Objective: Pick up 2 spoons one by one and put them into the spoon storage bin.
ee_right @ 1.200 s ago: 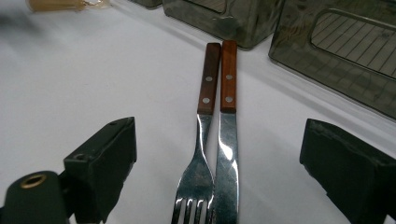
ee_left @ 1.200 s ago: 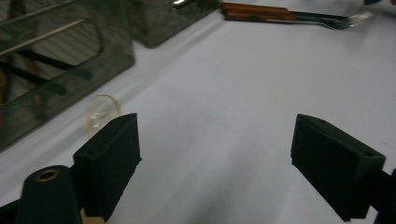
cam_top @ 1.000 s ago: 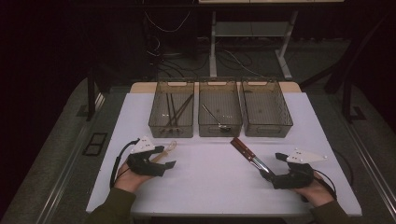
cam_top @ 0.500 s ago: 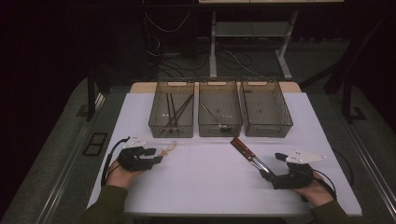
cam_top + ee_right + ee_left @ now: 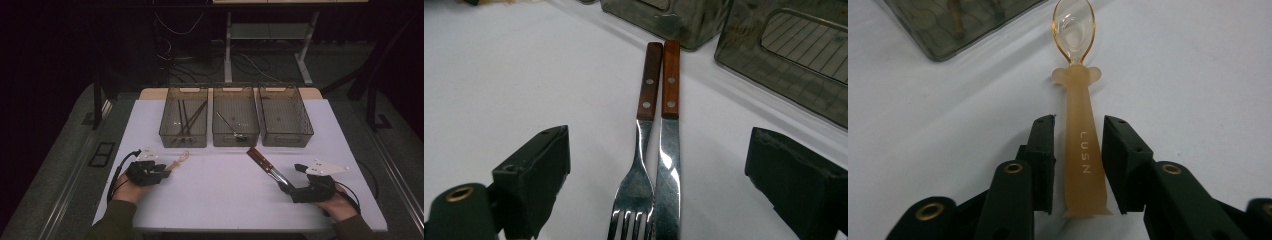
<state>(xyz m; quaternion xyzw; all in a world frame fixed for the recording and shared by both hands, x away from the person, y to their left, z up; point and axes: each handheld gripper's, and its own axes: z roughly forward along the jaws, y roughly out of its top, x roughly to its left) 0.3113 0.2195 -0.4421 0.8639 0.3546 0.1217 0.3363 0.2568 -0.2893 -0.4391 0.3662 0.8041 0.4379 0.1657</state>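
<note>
The room is dark beyond the lit white worktop (image 5: 215, 200). Grey carpeted floor (image 5: 65, 165) surrounds it. Behind stands a metal table frame (image 5: 265, 45) with cables (image 5: 175, 55) trailing across the floor. A black floor socket plate (image 5: 101, 153) sits left of the worktop.

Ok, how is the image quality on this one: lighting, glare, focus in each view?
High view: dim, surroundings nearly black, only the white table lit, small things soft. Left gripper view: bright and even, the spoon handle and its lettering sharp, its clear bowl and the bin behind slightly soft. Right gripper view: glare streaks on the knife blade and fork, near jaws blurred.
</note>
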